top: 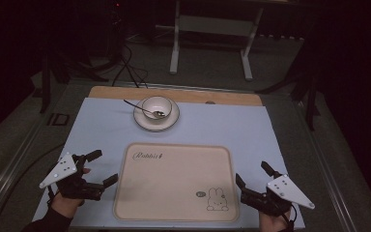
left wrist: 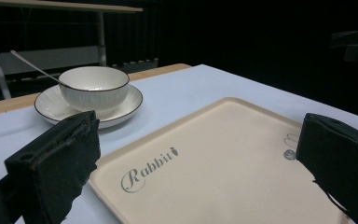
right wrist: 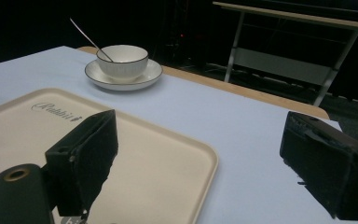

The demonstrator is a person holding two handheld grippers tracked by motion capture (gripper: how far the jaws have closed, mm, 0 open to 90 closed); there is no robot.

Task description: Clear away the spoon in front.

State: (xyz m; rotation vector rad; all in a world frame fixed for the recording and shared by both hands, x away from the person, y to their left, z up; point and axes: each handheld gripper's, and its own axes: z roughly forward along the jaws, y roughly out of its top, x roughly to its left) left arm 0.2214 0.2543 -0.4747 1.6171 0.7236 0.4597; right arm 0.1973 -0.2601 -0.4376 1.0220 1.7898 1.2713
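Left gripper and right gripper flank cream tray, jaws spread, grasping nothing. Tray: rectangular, raised rim, "Rabbit" script, rabbit drawing in one corner. Beyond tray: white bowl with spoon, on saucer.

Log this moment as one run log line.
left gripper: open, left of tray | right gripper: open, right of tray | bowl: on saucer, spoon inside

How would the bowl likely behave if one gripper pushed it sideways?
The bowl looks glazed, so it would probably slide on its saucer. The spoon leaning inside may shift or clatter. It seems ceramic, likely fragile if tipped.
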